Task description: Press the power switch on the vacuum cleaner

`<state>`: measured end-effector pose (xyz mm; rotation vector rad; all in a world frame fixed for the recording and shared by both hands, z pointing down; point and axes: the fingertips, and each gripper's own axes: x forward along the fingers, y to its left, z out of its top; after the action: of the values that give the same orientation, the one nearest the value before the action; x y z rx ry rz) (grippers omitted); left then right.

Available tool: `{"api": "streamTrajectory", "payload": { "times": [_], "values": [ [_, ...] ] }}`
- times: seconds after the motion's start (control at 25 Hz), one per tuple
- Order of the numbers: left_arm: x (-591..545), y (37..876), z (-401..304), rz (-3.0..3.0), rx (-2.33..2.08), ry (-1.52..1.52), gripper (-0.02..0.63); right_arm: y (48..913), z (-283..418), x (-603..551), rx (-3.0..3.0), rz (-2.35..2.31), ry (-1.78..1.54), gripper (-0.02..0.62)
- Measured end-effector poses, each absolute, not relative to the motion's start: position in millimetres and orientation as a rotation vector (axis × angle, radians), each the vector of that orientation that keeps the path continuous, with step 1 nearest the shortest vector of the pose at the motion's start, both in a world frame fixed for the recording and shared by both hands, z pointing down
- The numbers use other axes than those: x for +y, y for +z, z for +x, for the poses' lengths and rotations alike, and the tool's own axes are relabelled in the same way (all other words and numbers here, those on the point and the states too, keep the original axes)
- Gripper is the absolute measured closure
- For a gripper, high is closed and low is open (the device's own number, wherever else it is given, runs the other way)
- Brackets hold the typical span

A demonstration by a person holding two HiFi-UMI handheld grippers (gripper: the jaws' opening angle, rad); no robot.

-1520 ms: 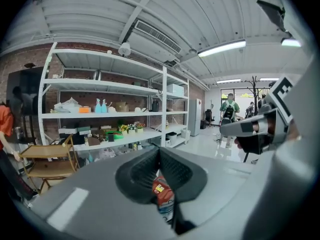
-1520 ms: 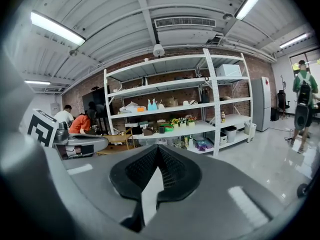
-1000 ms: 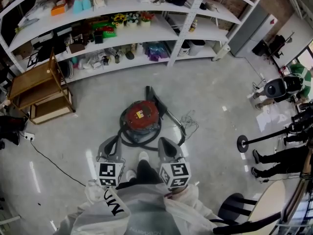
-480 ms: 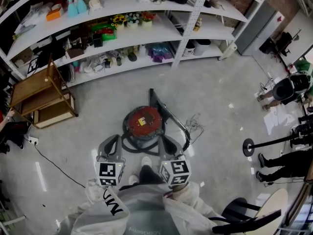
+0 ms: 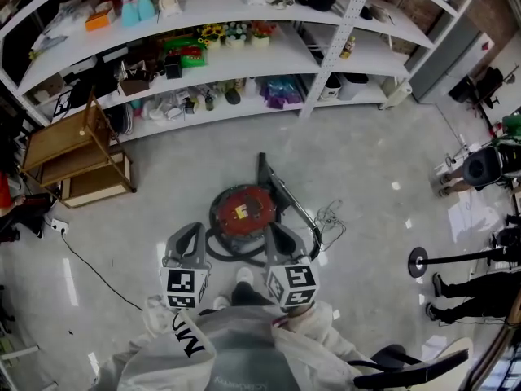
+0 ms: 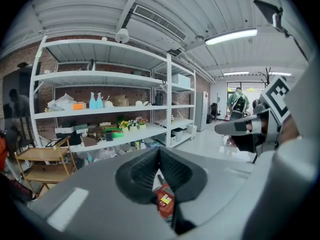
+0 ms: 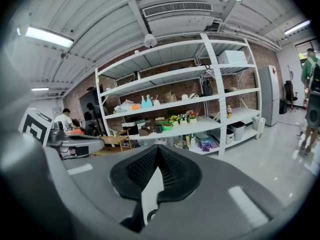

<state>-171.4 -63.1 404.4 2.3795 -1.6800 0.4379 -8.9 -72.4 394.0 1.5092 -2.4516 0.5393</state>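
The red vacuum cleaner (image 5: 242, 212) is sitting on the floor (image 5: 366, 153), near the shelving (image 5: 342, 55). On the vacuum cleaner's near side, the left gripper (image 5: 186, 236) and right gripper (image 5: 278, 239) are hovering, jaws pressed together, holding nothing.

Grey floor (image 5: 366, 161) under me carries: one red vacuum cleaner (image 5: 242, 212); one wooden rack (image 5: 73, 157); white shelving (image 5: 321, 51); one round stand base (image 5: 418, 261).
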Motion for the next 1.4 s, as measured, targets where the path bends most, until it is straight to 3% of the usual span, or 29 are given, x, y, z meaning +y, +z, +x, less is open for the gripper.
{"api": "streamTrajectory", "payload": {
  "times": [1.4],
  "values": [
    [-106.8, 403.9, -144.0, 2.378, -1.682, 0.544, 0.606, 416.6, 24.9, -108.9, -2.431, 1.509, 0.654, 0.595]
  ]
}}
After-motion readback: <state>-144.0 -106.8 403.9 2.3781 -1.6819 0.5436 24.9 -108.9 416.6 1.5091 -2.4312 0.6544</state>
